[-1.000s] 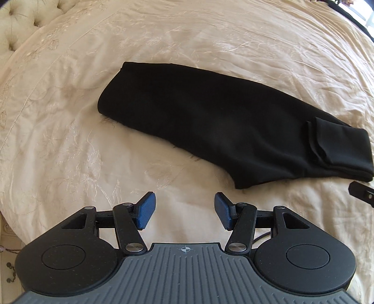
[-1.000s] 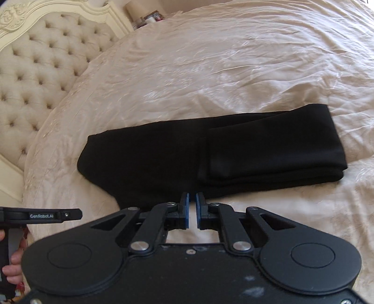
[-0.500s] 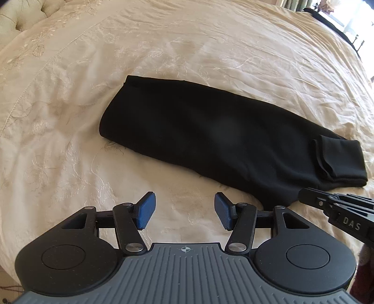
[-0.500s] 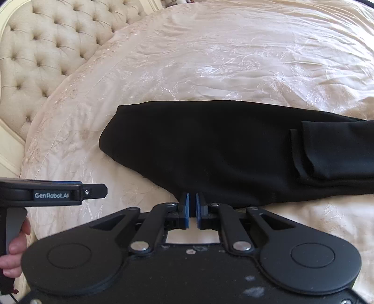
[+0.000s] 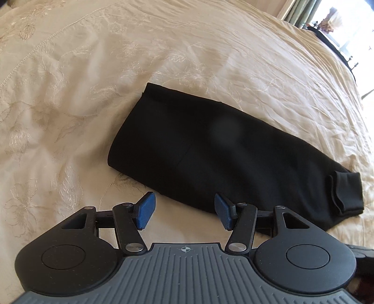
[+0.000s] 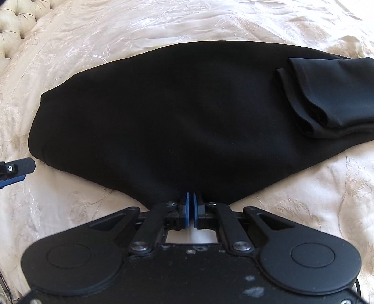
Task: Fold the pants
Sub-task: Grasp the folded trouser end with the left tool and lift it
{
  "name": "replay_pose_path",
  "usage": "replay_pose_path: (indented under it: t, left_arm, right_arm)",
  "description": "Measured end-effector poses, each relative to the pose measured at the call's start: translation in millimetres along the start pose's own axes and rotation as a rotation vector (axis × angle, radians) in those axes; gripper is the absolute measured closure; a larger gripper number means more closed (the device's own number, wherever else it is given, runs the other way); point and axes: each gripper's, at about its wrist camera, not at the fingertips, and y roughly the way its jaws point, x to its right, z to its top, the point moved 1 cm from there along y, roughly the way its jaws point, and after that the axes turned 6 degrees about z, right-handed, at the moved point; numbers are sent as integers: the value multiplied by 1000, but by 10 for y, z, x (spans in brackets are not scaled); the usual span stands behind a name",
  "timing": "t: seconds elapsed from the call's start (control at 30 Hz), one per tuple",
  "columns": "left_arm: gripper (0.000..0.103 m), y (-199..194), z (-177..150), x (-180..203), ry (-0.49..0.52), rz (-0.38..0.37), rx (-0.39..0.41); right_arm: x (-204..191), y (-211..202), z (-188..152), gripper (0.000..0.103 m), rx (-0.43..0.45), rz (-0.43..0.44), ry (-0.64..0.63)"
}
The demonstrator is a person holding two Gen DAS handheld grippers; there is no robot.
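Just beyond both grippers' fingers (image 5: 146, 208) lie the black pants (image 5: 222, 152).

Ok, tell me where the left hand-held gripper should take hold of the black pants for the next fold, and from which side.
Grip the near corner of the wide end of the black pants, coming down from the near side. That edge lies flat on the bedspread, just ahead of the open left hand-held gripper, while the far end already carries a folded-over cuff. Probably pinch all layers together.

Bedroom: embroidered bedspread (image 5: 93, 70), tufted headboard (image 6: 14, 21)
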Motion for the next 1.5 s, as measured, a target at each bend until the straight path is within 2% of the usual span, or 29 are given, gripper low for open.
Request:
replay_pose_path:
  t: [0.13,0.2,0.27,0.4,0.6,0.7,0.77,0.83,0.87,0.93,1.1,1.27,1.5]
  left_arm:
    - [48,216,76,-128,-56,2,-11]
    - [48,361,91,-177,-70,19,-40]
    - [48,494,82,-236,-97,5,-66]
    - [37,625,70,-330,-157,-39,-47]
    - [17,717,154,-307,-183,-62,-10]
    - [16,730,183,-343,-269,-64,-5]
    - [19,718,198,-367,-323,-55,-12]
    - [45,664,204,-392,-341,-32,-5]
    - [51,625,204,-398,-341,-33,3]
    - [71,519,212,-375,-314,-19,23]
    - [79,155,259,-211,-199,9,99]
    - [88,-264,308,-28,-100,-23,225]
    - [88,-692,334,537,43,-69,357]
  right_arm:
    - [-76,33,-6,97,-8,-26,-7]
    - [-95,53,2,97,-14,-34,-7]
    - [-114,69,10,97,-22,-43,-13]
    - [-160,111,72,97,-39,-51,-15]
    - [-209,154,153,97,-48,-54,-11]
    - [-213,178,161,97,-51,-57,-13]
    - [-209,191,151,97,-51,-58,-12]
    - [-210,193,148,97,-49,-57,-10]
    - [-211,189,148,97,-47,-56,-10]
    - [-212,159,156,97,-43,-56,-6]
    - [-257,-10,88,94,40,-77,-21]
    - [-188,165,6,96,-11,-76,-7]
    - [-87,256,84,99,-32,-26,-51]
